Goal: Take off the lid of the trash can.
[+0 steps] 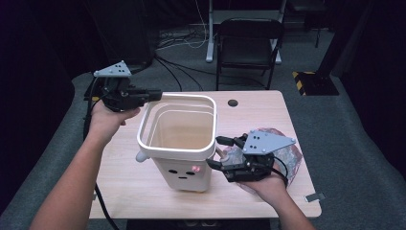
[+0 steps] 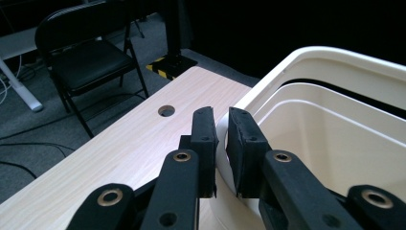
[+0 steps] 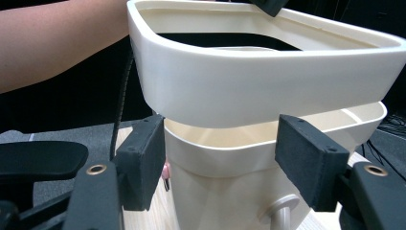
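- A light wooden table (image 1: 258,103) sits in the middle, with a round hole (image 1: 232,103) near its far edge.
- Behind it, a black folding chair (image 1: 249,45) stands on the grey carpet floor (image 1: 354,139).
- Left of the chair, a pale metal stand leg (image 1: 209,31), with cables (image 1: 179,43) trailing across the carpet.
- Far right, a dark post rises from a base with yellow and black stripes (image 1: 302,79).
- Dark curtains (image 1: 28,72) close in on the left, and the far side is dim.

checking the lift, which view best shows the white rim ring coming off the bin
The right gripper view: the white ring sits tilted above the bin, a gap between them. The high view shows it from above; the left gripper view shows the left gripper pinching its edge.
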A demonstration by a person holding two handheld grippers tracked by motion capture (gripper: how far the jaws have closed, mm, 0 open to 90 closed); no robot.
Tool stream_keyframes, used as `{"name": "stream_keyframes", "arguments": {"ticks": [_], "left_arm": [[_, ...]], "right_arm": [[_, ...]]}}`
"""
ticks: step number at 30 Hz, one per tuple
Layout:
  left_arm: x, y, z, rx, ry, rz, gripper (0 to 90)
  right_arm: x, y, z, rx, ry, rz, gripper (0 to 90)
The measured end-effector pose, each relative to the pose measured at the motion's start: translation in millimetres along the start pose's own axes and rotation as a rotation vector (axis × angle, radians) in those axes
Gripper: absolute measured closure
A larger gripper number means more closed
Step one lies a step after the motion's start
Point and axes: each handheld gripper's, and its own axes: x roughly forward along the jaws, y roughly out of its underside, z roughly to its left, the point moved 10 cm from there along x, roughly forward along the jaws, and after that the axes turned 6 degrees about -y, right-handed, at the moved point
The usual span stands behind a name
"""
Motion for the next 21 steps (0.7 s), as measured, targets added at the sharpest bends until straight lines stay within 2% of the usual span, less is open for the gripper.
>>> {"name": "stream_keyframes", "arguments": {"ticks": [6, 21], "left_arm": [[-5.9, 2.5, 1.1, -0.015, 0.001, -0.013, 81.5], [-24.6, 21.9, 7.0, -0.069, 0.014, -0.036, 82.1]], "right_arm": [[1.3, -4.4, 3.4, -0.006, -0.004, -0.008, 33.7], [13.3, -9.8, 15.1, -0.028, -0.035, -0.011, 33.5]]}}
